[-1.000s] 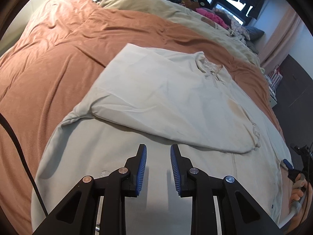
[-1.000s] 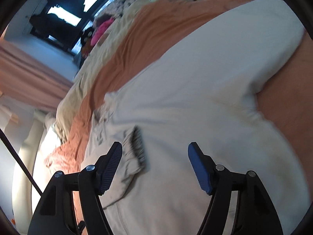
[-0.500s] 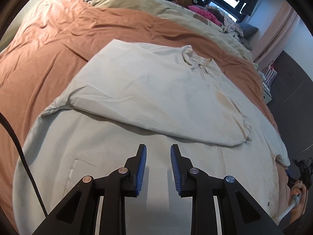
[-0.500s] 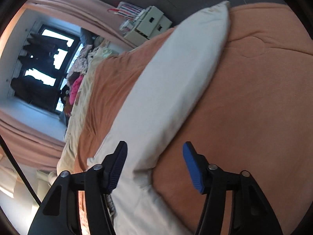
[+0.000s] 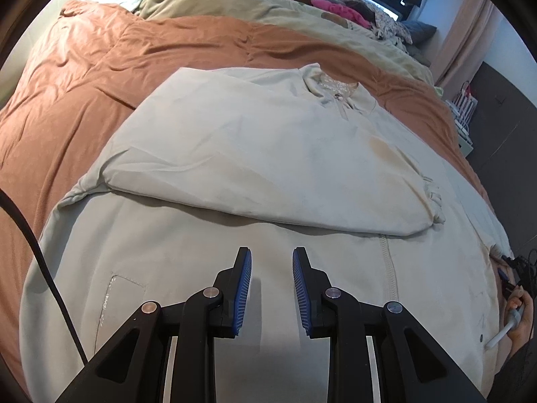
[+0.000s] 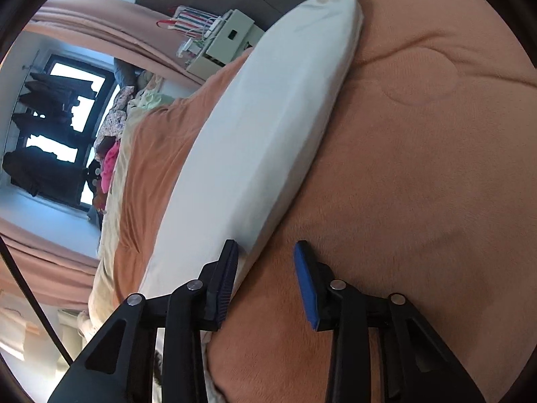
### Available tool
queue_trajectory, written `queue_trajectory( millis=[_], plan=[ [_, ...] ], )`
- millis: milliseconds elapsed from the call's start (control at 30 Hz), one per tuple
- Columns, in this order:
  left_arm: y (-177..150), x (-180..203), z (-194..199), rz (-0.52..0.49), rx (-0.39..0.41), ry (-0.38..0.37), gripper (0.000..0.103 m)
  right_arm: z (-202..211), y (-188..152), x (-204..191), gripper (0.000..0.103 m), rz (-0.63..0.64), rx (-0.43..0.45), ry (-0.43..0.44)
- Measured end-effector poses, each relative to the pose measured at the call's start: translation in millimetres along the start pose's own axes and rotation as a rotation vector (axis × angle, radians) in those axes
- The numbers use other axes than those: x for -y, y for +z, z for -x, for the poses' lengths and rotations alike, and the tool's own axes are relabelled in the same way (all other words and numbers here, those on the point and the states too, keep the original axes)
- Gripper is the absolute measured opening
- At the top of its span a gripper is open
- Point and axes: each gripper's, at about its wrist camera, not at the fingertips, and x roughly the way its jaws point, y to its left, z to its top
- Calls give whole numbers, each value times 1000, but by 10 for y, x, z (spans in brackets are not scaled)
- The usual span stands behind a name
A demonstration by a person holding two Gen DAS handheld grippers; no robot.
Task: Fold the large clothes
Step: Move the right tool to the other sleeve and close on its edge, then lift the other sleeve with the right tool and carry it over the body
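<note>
A large cream garment (image 5: 255, 141) lies spread on an orange duvet (image 5: 100, 67), its collar (image 5: 339, 84) at the far end and one sleeve (image 5: 268, 188) folded across the body. My left gripper (image 5: 272, 255) hovers over the garment's near part, its jaws a narrow gap apart with nothing between them. In the right wrist view, rolled sideways, the garment (image 6: 261, 127) runs as a pale band over the duvet (image 6: 419, 168). My right gripper (image 6: 266, 248) sits at the garment's side edge with its jaws closing. The cloth's edge lies by the left finger (image 6: 228, 268), and the pads are not pressing on it.
A beige blanket (image 5: 268, 10) and a pile of coloured clothes (image 5: 335, 6) lie along the bed's far side under a window. A black cable (image 5: 33, 241) hangs at the left. A person's hand (image 5: 520, 312) shows at the right edge. A white cabinet (image 6: 228, 40) stands beside the bed.
My right gripper swung off the top of the garment down to its side edge, rolled over, and its jaws narrowed. My left gripper drifted a little over the garment, its gap unchanged.
</note>
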Motion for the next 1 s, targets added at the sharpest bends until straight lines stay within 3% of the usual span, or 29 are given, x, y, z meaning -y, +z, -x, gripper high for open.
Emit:
queue_trajectory(
  millis=[67,300,400,467,733,1000],
  plan=[
    [3,13,-17,-6,-4,-3,27,8,27,-27,32,19,3,-5],
    [-19,24,-22,-31,-6,5,27,-102,100,-86,18,56,10,-31],
    [-20,19,-10,-31,-5,5,27,-123,76,-77,4,85,20,-31],
    [-11,7,5,-23,-1,-2,27,-47,53,-86,0,82,41,-17],
    [37,-58,58,9,11,-29,27,538,-117,-763,0,268,147,67],
    [82,-135,156,48,33,-64,27,873,-662,-1434,0,455,132,205]
  ],
)
